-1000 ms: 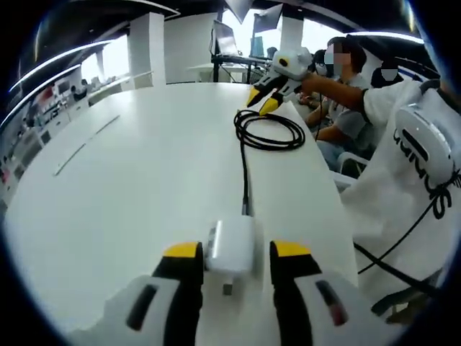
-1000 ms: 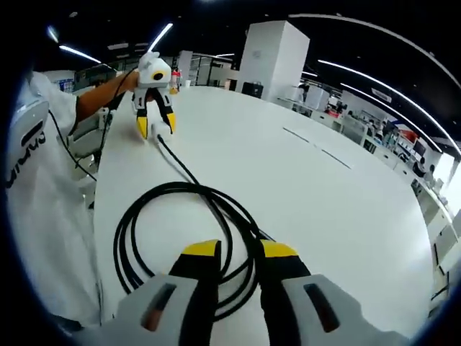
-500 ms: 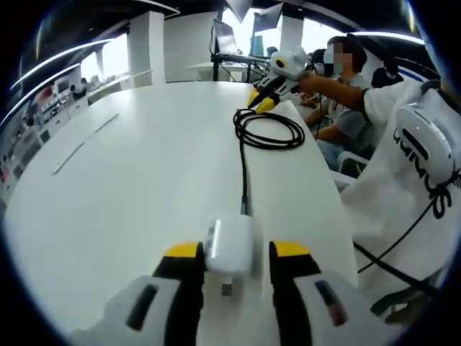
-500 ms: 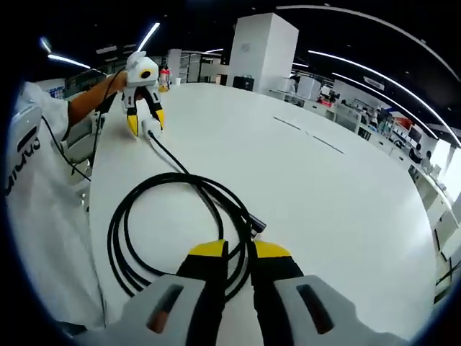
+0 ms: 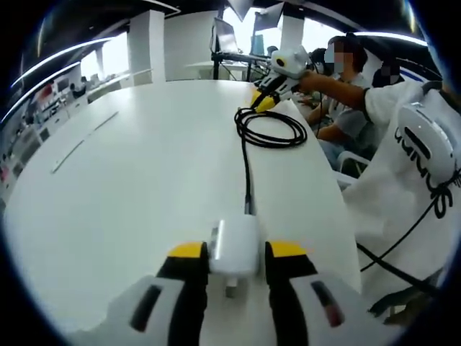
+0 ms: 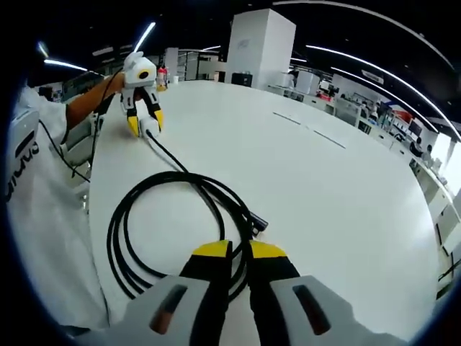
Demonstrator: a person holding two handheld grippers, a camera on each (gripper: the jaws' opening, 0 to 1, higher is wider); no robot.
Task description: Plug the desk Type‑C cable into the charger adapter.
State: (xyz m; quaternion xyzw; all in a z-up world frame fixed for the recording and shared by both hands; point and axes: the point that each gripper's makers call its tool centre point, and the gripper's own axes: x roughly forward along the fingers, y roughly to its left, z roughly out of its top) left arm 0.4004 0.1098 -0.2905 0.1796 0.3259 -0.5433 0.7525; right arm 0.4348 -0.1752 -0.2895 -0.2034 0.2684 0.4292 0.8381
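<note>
Left gripper (image 5: 238, 252) squeezing small white square charger adapter (image 5: 234, 247), right gripper (image 6: 240, 251) pinched on coiled black cable (image 6: 166, 216), big white table (image 5: 144, 166)

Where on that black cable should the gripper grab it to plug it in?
Probably just behind the free plug end of the black cable, coming from above with jaws across it. The plug lies flat on the white table, sticking out of the coil, so a grip there keeps its tip steerable.

Adapter (image 5: 233, 247) btwn left tongs (image 5: 233, 254); cable coil (image 5: 271, 127) beyond, on table (image 5: 130, 180).
</note>
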